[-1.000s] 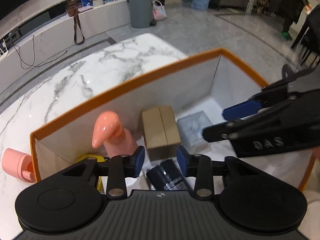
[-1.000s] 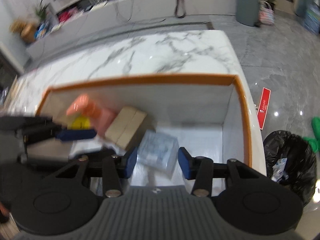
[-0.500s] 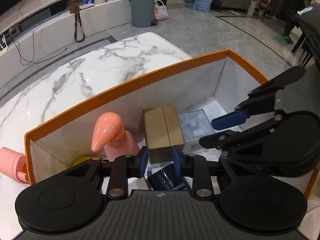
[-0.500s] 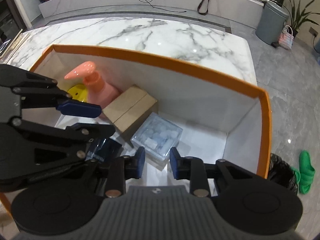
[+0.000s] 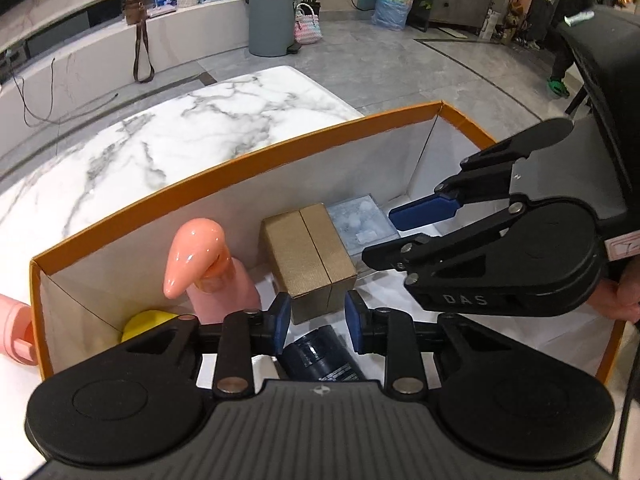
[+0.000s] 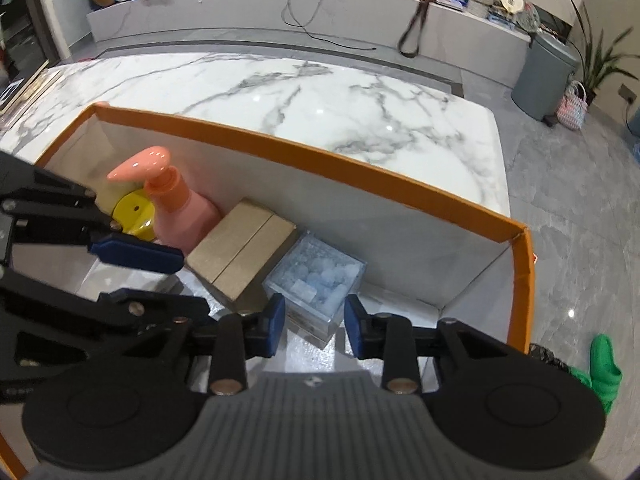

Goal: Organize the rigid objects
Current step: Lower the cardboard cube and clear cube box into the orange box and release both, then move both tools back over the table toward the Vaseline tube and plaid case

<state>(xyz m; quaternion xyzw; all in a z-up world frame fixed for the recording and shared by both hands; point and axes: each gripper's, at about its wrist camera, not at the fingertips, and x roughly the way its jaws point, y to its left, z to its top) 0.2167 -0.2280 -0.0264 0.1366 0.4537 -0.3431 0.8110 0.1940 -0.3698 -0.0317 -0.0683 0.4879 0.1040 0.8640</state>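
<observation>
Both grippers have spread since half a second ago: left gripper and right gripper each show a moderate gap between blue pads, nothing held. Orange-rimmed box sits on marble table and holds everything. Ahead of the left fingers, touching nothing, brown carton; just below the gap lies a dark blue can, lower end cut off by the gripper body. Left of the left fingers, pink pump bottle stands upright, yellow item beside it, mostly hidden behind the finger linkage. Right of the carton, clear case of pale blue pieces, partly covered by the right gripper reaching in. From the right wrist view the clear case is directly ahead between the pads, not gripped; carton left of it, bottle and yellow item further left. Outside the box, left edge, a pink object, cut off, hard to identify.
</observation>
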